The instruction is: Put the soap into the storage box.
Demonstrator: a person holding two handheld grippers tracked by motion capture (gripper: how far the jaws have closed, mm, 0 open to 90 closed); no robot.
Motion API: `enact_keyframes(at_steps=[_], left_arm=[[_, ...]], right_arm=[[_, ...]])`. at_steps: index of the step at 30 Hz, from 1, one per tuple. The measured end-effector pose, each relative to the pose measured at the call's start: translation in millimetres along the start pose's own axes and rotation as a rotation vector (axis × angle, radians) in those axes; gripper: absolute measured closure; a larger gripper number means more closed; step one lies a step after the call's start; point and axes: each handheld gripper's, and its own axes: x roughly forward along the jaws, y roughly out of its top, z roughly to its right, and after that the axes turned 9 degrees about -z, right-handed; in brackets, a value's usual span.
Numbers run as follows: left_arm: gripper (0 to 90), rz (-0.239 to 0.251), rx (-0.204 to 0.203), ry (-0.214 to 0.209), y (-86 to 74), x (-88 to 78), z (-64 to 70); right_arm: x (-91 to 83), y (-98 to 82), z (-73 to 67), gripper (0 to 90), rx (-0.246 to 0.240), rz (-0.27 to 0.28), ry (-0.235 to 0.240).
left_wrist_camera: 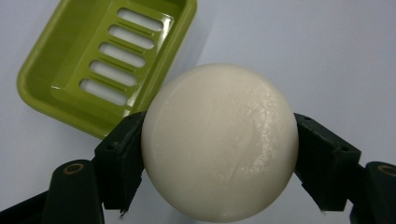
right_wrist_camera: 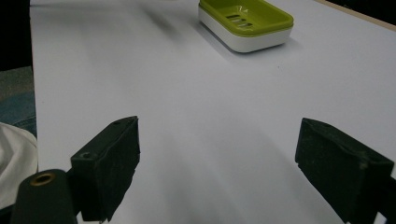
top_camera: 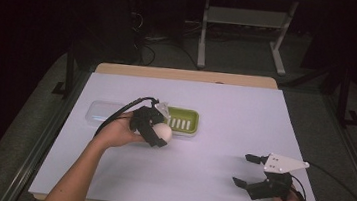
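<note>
A round white soap bar (top_camera: 162,131) (left_wrist_camera: 219,142) is clamped between the jaws of my left gripper (top_camera: 155,134) (left_wrist_camera: 218,156), held just in front of a green slotted soap dish (top_camera: 183,119) (left_wrist_camera: 105,58) (right_wrist_camera: 246,22). The dish is empty and sits on a white base. My right gripper (top_camera: 244,170) (right_wrist_camera: 233,163) rests low near the table's front right, jaws wide apart, with nothing between them.
A clear plastic lid (top_camera: 102,111) lies left of the dish, partly behind my left hand. A white sheet (top_camera: 200,158) covers the wooden table (top_camera: 184,75). Dark floor and a metal stand's legs (top_camera: 203,38) lie beyond the far edge.
</note>
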Motion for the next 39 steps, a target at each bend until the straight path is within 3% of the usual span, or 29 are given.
enact_keyframes(at_steps=[8,19,22,39], left_arm=[[25.0,-0.011,-0.013,0.005,6.0,2.0,-10.6],[25.0,-0.025,-0.001,0.004,21.0,3.4,-22.4],[25.0,0.006,-0.014,-0.003,23.0,2.5,-25.9],[25.0,0.016,-0.027,0.023,46.9,-2.1,-47.6]], right_arm=[[-0.5,0.9,0.8,13.1,0.003,0.008,0.006],[-0.1,1.1,1.8,13.1,0.004,0.005,0.006],[0.2,1.4,1.3,13.1,-0.003,0.002,0.008],[-0.8,2.3,0.4,13.1,-0.029,-0.014,-0.018]])
